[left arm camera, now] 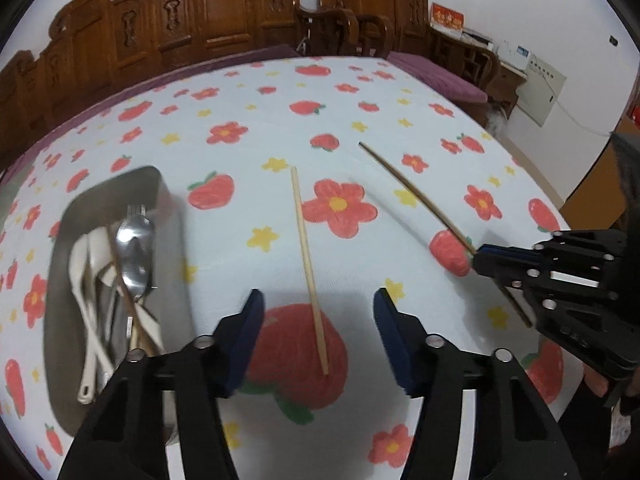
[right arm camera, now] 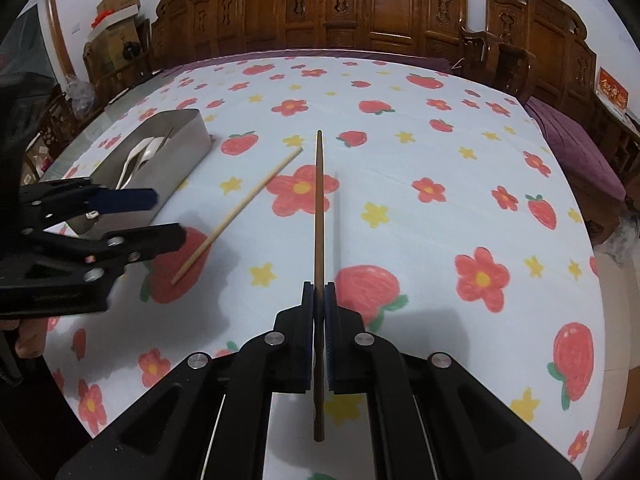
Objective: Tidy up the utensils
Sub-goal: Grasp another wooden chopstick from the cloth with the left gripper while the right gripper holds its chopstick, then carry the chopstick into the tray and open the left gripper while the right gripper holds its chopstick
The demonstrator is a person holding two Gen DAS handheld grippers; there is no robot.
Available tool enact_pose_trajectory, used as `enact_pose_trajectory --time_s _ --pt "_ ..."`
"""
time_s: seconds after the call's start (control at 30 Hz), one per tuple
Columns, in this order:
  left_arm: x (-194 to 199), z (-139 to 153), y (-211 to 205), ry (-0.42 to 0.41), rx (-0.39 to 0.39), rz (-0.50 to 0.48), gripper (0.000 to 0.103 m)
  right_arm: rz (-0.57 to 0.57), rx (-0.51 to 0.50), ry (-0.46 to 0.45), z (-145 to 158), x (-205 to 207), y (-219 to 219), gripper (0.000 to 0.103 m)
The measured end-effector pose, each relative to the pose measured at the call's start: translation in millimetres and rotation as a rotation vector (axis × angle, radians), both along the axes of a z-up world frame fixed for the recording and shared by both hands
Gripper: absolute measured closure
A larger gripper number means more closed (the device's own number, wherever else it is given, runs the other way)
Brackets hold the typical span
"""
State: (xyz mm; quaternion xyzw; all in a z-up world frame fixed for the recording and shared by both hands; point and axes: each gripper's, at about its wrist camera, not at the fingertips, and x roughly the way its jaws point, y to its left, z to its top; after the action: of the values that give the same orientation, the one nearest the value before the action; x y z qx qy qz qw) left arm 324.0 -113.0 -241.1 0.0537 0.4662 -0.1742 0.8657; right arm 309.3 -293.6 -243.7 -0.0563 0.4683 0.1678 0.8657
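My table (left arm camera: pixel 248 148) fills both views, covered by a white cloth printed with red flowers, strawberries and yellow stars. Carved wooden chairs (right arm camera: pixel 348 4) line its far edge, with purple cushions (left arm camera: pixel 432 76) at the far right corner; cardboard boxes (right arm camera: pixel 116 4) stand at the far left in my right wrist view.

The metal tray (left arm camera: pixel 168 208) sits on the cloth toward the left. It holds 2 white spoons (left arm camera: pixel 86 280), 1 steel spoon (left arm camera: pixel 135 248), a fork whose tines show above that spoon's bowl, and 1 dark chopstick lying slantwise across them.

My left tongs (left arm camera: pixel 318 344) hang over the cloth just right of the tray, their blue pads (left arm camera: pixel 248 344) apart. The pale chopstick (left arm camera: pixel 310 272) lies flat on the cloth, its near end on a large printed strawberry, running between the 2 pads; neither pad touches it. The tray's right wall stands close beside my left pad.

My right tongs (right arm camera: pixel 319 336) are clamped on the dark chopstick (right arm camera: pixel 319 208), which is raised off the cloth and casts a shadow beside itself. It runs straight out ahead of the pads, its tip toward the far chairs, and its back end pokes out behind them. In my left wrist view these tongs (left arm camera: pixel 480 260) sit at the right, well apart from the tray, with the pale chopstick and my left tongs between them and it.
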Motion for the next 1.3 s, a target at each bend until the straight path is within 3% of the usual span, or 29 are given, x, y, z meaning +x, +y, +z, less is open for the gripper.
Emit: enact_pose_trajectory --time_s 0.03,0.1,0.33,0.5,0.63,0.9,1.3 --pt "2 -5 -2 0.011 0.001 -0.001 0.063 0.000 -0.003 0.000 -1 -1 -1 0.097" --pt "6 -13 -5 0.034 0.014 0.000 0.071 -0.001 -0.008 0.002 -3 -3 -2 0.097" --pt "11 -31 -11 0.057 0.064 0.004 0.083 -0.005 -0.005 0.011 -8 -9 -4 0.097" --pt "14 -35 -10 0.064 0.079 0.019 0.085 -0.001 -0.011 0.003 -5 -13 -1 0.097" --pt "14 -35 -8 0.063 0.081 0.029 0.098 0.000 -0.012 -0.005 0 -15 1 0.097" --pt "3 -22 -1 0.053 0.052 0.025 0.099 -0.005 -0.014 -0.019 11 -21 5 0.097" --pt "-24 37 21 -0.036 -0.003 0.023 0.099 0.000 0.012 -0.077 46 -33 20 0.097"
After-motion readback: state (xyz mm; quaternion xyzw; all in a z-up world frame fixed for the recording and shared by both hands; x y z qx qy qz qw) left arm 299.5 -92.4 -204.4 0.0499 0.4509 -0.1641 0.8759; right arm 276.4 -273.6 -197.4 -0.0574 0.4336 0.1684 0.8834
